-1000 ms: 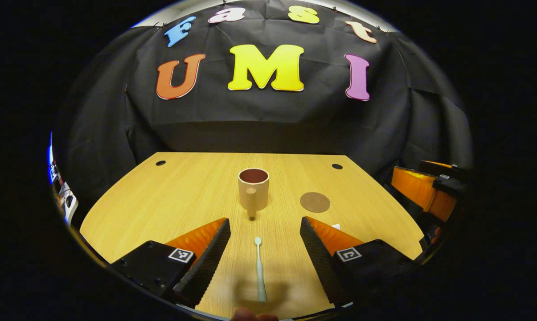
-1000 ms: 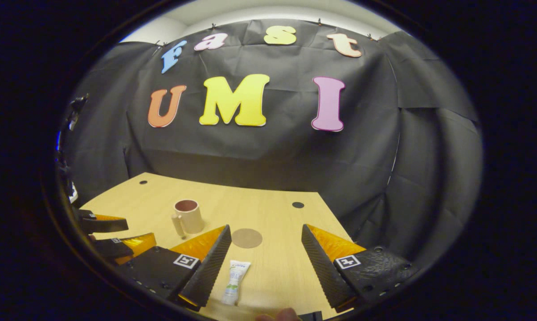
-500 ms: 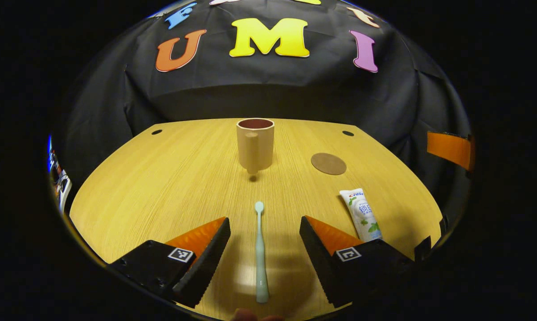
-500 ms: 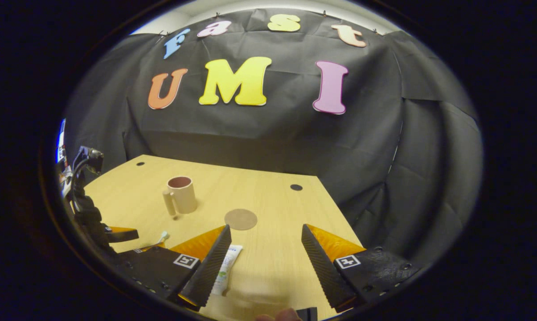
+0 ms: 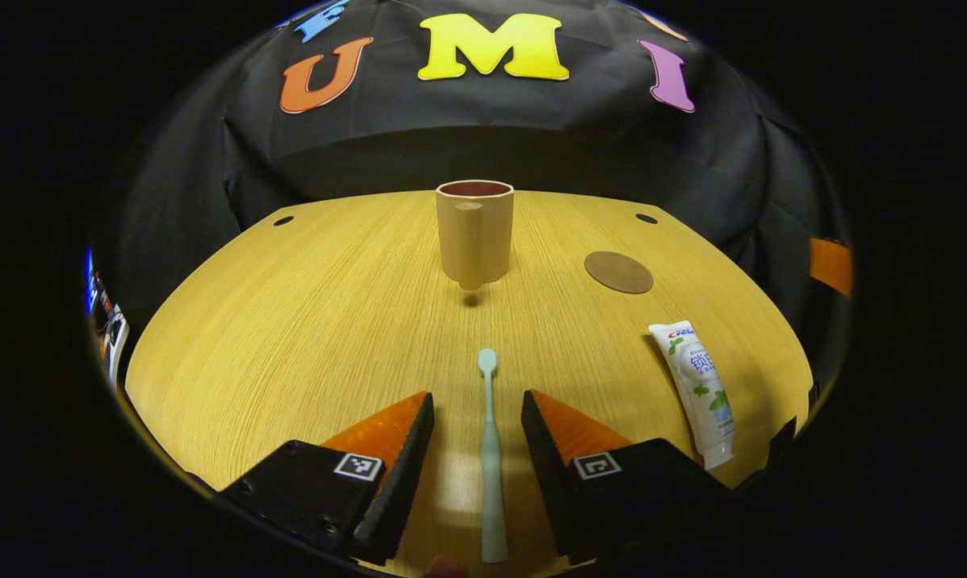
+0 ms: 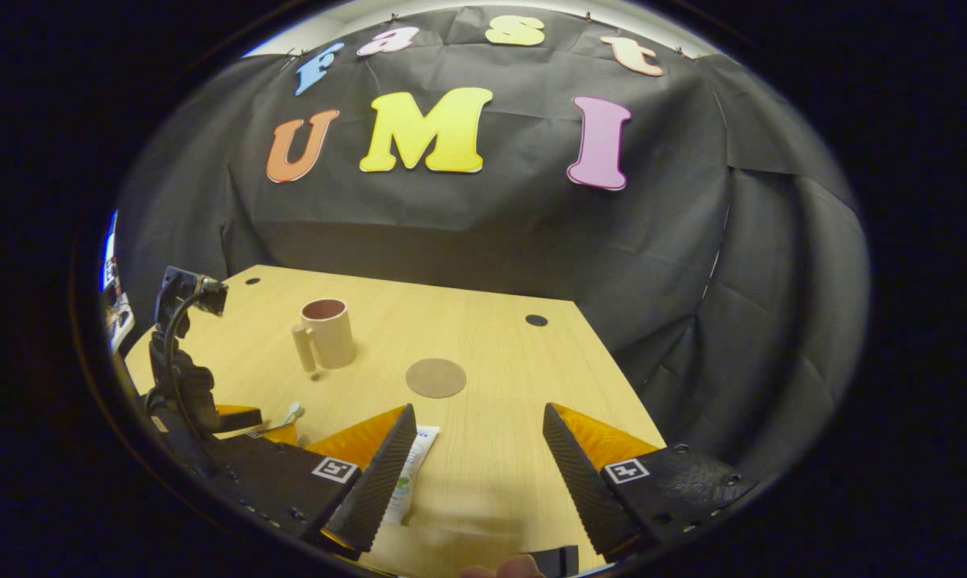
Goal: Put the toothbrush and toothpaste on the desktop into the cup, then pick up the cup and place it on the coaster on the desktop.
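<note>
A pale green toothbrush [image 5: 490, 449] lies flat on the wooden desk [image 5: 306, 321], head pointing away. My left gripper [image 5: 473, 409] is open and straddles its handle, a small gap on each side. A beige cup [image 5: 474, 231] stands upright farther off, handle toward me. A round brown coaster [image 5: 619, 272] lies to its right. A white toothpaste tube [image 5: 696, 384] lies near the desk's right edge. In the right gripper view my right gripper [image 6: 477, 425] is open above the desk, the toothpaste tube [image 6: 411, 474] partly hidden behind its left finger. The cup [image 6: 327, 332], coaster [image 6: 436, 377] and left gripper [image 6: 234, 421] lie to its left.
Two dark cable holes [image 5: 283, 220] [image 5: 646, 218] sit at the desk's far corners. The black cloth wall rises right behind the far edge. In the right gripper view a dark camera mount [image 6: 182, 345] stands on the left gripper.
My left gripper has dropped lower and moved forward, and its fingers have narrowed around the toothbrush handle. My right gripper has risen a little and drifted right of the toothpaste tube.
</note>
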Demonstrator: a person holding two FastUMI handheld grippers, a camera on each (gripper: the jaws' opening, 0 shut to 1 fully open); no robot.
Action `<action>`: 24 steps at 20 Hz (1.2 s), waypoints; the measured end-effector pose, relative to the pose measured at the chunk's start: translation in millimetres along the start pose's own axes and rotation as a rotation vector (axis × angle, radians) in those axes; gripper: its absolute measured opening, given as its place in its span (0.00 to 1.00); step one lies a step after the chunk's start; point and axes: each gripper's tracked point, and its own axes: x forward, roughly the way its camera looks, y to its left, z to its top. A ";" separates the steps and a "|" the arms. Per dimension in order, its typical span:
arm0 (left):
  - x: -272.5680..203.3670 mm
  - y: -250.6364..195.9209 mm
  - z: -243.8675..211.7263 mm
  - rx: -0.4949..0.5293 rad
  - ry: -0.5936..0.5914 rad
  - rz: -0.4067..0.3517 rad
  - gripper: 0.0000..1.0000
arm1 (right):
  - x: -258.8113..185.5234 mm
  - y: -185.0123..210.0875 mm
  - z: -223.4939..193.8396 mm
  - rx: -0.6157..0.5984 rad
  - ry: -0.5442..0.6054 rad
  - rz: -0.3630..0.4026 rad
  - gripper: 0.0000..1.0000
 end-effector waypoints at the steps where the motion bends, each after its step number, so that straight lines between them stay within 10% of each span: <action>1: 0.7 0.8 -0.5 0.008 0.004 0.003 0.68 | 0.9 -0.5 -1.1 -0.002 0.002 -0.005 0.95; 14: 6.0 -4.0 -2.4 0.060 0.012 0.015 0.10 | 25.0 38.4 -39.1 0.012 0.124 0.074 0.95; 24: 5.7 -4.4 -1.0 0.060 0.014 -0.004 0.03 | 59.5 72.9 -111.3 0.005 0.343 0.160 0.95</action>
